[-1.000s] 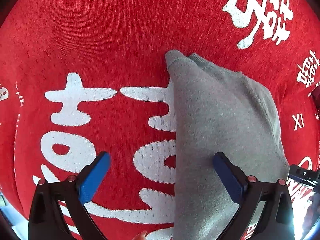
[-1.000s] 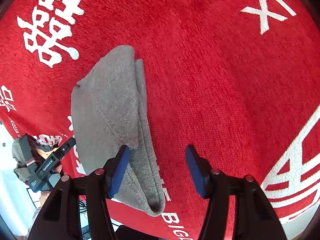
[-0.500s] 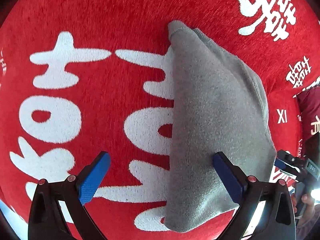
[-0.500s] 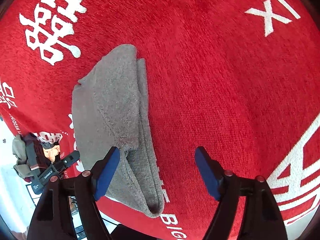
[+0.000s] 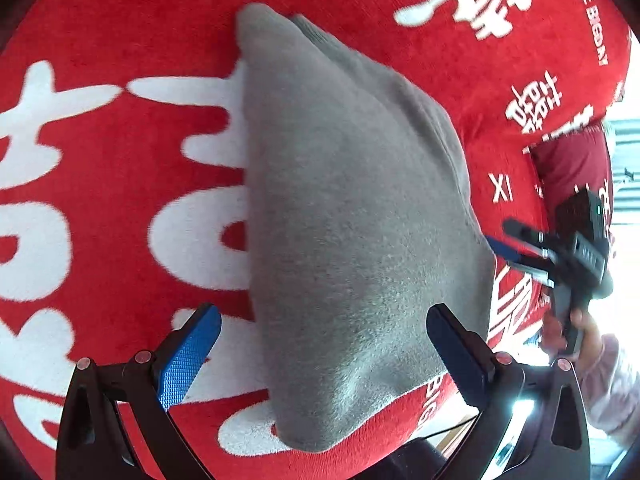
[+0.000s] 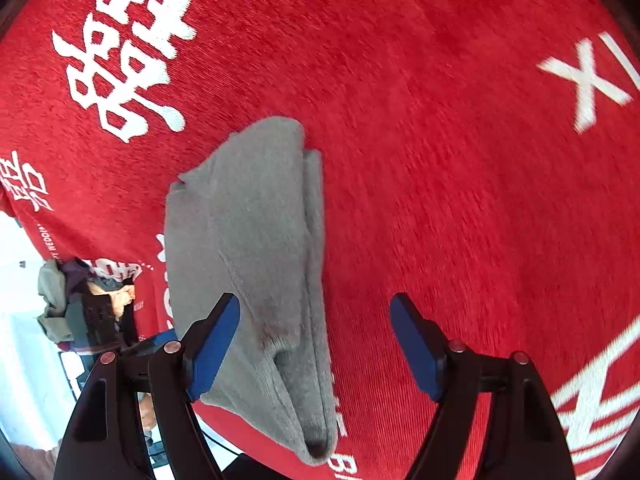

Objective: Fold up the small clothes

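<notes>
A small grey knit garment (image 5: 344,216) lies folded in a long narrow shape on a red cloth with white characters (image 5: 120,208). My left gripper (image 5: 324,344) is open and empty above its near end, one finger on each side. In the right wrist view the same garment (image 6: 256,256) lies left of centre, with layered folded edges and its near end at the cloth's edge. My right gripper (image 6: 316,344) is open and empty, its left finger over the garment's near part. The right gripper also shows in the left wrist view (image 5: 520,252), beside the garment's right edge.
The red cloth's near edge (image 6: 360,468) runs just past the garment's end. A heap of other clothes (image 6: 76,304) lies beyond the cloth's left edge. A dark red item (image 5: 568,168) lies at the far right.
Both grippers have pulled back and risen from the garment, so more of it shows. The right gripper's jaws have opened wider. The garment lies where it was.
</notes>
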Tool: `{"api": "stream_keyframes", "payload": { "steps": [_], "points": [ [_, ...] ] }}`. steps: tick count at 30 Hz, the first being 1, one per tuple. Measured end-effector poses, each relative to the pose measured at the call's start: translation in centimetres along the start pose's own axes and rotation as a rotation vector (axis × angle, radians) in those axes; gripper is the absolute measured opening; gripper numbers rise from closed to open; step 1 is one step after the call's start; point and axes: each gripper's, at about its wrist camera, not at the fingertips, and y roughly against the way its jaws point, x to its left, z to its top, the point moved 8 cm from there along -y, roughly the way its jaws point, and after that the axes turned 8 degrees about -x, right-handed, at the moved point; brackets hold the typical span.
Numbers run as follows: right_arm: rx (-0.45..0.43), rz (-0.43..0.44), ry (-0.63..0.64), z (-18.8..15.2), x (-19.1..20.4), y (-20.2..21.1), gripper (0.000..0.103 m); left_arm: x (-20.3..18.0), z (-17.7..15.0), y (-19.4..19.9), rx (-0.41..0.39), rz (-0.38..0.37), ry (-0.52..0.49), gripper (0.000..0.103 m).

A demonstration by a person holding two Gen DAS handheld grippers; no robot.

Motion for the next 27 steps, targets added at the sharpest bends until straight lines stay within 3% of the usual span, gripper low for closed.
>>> {"api": "stream_keyframes", "payload": {
  "steps": [10,18,25,27],
  "points": [
    [0.094,0.167,0.017,1.7,1.3,-4.2,0.080,-1.2,-0.1,-2.4,0.048,-0.054,-0.046,0.103],
    [0.132,0.306,0.044,2.8,2.7,-6.3,0.081,-0.8,1.0,-2.4,0.016,-0.096,-0.002,0.103],
    [0.140,0.399,0.012,3.5,4.3,-8.3,0.081,-0.8,1.5,-2.8,-0.016,-0.069,-0.009,0.103],
    [0.142,0.379,-0.017,3.6,4.3,-8.6,0.074,-0.9,1.5,-2.9,-0.022,-0.046,-0.016,0.099]
  ]
}}
